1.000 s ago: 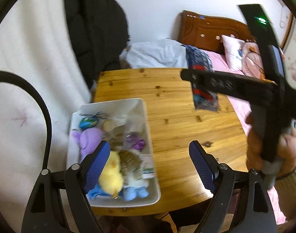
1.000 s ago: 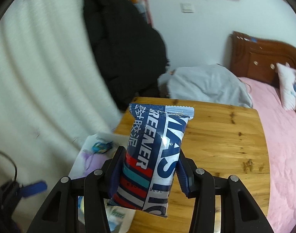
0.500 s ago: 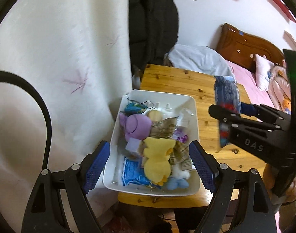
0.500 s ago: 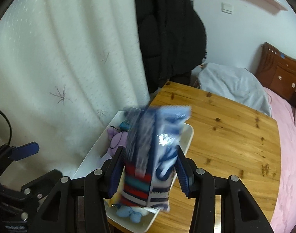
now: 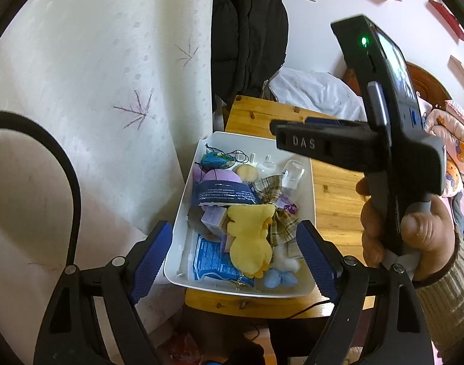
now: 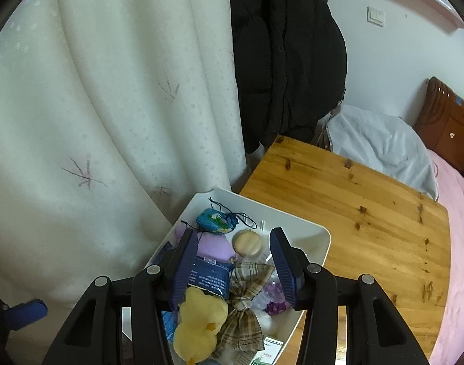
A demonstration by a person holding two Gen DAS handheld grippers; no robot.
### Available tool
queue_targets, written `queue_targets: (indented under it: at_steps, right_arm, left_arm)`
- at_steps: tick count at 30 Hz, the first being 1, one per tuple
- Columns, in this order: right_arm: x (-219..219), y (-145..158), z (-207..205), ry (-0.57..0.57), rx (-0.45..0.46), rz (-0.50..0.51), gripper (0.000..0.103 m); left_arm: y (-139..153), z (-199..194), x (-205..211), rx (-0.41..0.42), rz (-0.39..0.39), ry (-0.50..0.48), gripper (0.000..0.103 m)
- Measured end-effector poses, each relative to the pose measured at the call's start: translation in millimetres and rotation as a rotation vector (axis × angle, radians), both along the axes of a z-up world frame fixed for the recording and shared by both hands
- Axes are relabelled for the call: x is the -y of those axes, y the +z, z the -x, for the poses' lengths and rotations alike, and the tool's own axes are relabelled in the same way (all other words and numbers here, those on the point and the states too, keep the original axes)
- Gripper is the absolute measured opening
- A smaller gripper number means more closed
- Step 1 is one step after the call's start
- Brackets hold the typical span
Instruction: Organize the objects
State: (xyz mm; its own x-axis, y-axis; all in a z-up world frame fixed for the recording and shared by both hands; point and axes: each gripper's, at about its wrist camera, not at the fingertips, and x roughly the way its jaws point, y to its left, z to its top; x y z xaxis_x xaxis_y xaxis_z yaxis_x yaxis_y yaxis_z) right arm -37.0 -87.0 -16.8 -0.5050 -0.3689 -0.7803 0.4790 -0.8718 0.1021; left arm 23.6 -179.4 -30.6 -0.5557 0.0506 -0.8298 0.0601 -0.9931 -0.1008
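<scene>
Looking down past the right hand-held gripper (image 6: 235, 266), its jaws stand apart with nothing clamped between them. Right under it, the dark blue snack packet (image 6: 210, 278) lies flat in the white bin (image 6: 318, 237), sitting on top of the pile. Its long axis seems to run roughly across the gap between the jaws, and its left end slips behind the left finger pad (image 6: 186, 261).

Nearest to the camera below that gripper are a yellow plush duck (image 6: 198, 322) and a plaid bow (image 6: 247, 304). Just beyond the packet: a purple plush (image 6: 216, 246), a round wooden piece (image 6: 247, 241), then a small blue pouch with a cord (image 6: 215, 220) at the bin's far end.

The left hand-held gripper (image 5: 236, 251) is also spread wide and empty, hovering at the near end of the bin, so it's the closer one to the duck and the blue plastic pack (image 5: 210, 258). The right one, gripped by a hand (image 5: 405, 228), hangs off to its right and higher up.

Beyond the bin the wooden table (image 6: 368, 200) looks bare, so my guess is the sorting is about done.
</scene>
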Motion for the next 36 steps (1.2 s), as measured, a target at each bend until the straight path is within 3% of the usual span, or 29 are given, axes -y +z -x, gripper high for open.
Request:
queue_targets:
  at_steps: [8, 12, 23, 36]
  right_arm:
    - [-21, 12, -15, -0.032, -0.012, 0.018, 0.056]
    - [-42, 19, -25, -0.078, -0.02, 0.037, 0.067]
    - [-111, 43, -64, -0.212, -0.054, 0.069, 0.07]
    - [-167, 56, -116, -0.363, -0.074, 0.06, 0.07]
  left_arm:
    - [5, -1, -10, -0.008, -0.016, -0.018, 0.086]
    - [7, -2, -18, -0.006, -0.032, -0.036, 0.086]
    - [19, -3, -46, -0.01, -0.044, -0.083, 0.086]
    - [29, -8, -81, -0.041, 0.003, -0.144, 0.086]
